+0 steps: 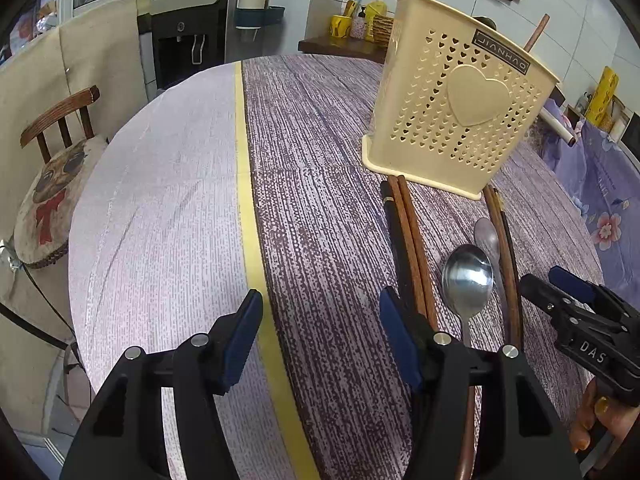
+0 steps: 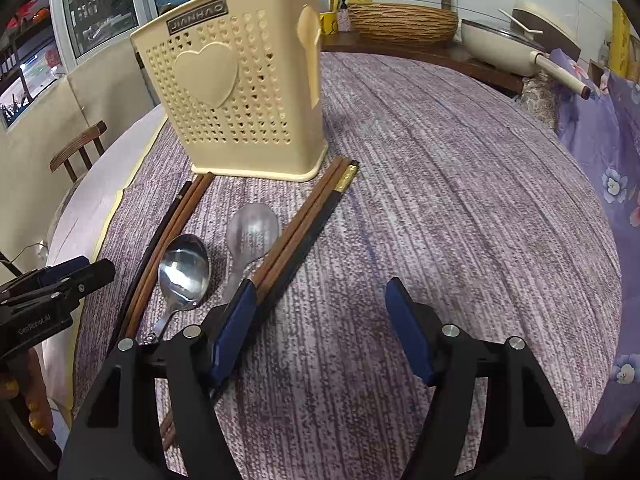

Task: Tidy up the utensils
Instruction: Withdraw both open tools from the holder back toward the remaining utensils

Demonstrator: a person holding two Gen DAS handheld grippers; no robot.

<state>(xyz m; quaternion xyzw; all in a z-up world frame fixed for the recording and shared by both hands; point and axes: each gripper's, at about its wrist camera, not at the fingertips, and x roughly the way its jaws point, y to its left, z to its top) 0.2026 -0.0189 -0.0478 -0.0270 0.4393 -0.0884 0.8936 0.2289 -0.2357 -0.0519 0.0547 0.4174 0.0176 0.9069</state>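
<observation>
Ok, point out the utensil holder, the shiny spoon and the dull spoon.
utensil holder [image 2: 240,120]: right wrist view, on its perforated front wall.
shiny spoon [image 2: 184,272]: right wrist view, on its bowl.
dull spoon [image 2: 253,229]: right wrist view, on its bowl.

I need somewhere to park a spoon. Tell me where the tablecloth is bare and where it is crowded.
Bare: the pale cloth left of the yellow stripe, and the purple cloth right of the right-hand brown chopsticks. Crowded: the strip in front of the cream perforated plastic utensil holder, where both steel spoons lie between chopstick bundles.
</observation>
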